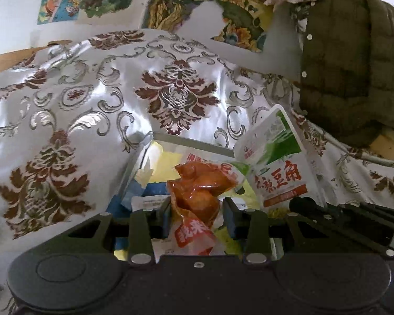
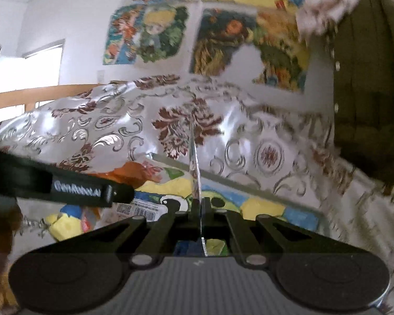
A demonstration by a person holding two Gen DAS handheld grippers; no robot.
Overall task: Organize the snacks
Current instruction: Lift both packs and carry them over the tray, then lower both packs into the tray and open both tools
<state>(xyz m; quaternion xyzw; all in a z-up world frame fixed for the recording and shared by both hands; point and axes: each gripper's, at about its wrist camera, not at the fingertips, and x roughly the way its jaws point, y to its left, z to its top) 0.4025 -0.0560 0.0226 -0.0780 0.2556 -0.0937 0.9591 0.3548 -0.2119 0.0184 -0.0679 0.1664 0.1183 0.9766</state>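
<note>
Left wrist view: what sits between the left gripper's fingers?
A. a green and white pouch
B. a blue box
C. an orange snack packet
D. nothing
C: the orange snack packet lies between the fingers of the left gripper; the green and white pouch stands to its right.

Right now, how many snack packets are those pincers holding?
2. The orange packet is held in the left gripper; the white-and-green packet is pinched in the right gripper. Others lie in the tray, partly hidden.

Glossy satin cloth (image 1: 97, 84) beyond the tongs, shiny plastic snack packet (image 1: 197, 197) between them, matt quilted jacket (image 1: 349, 73)
</note>
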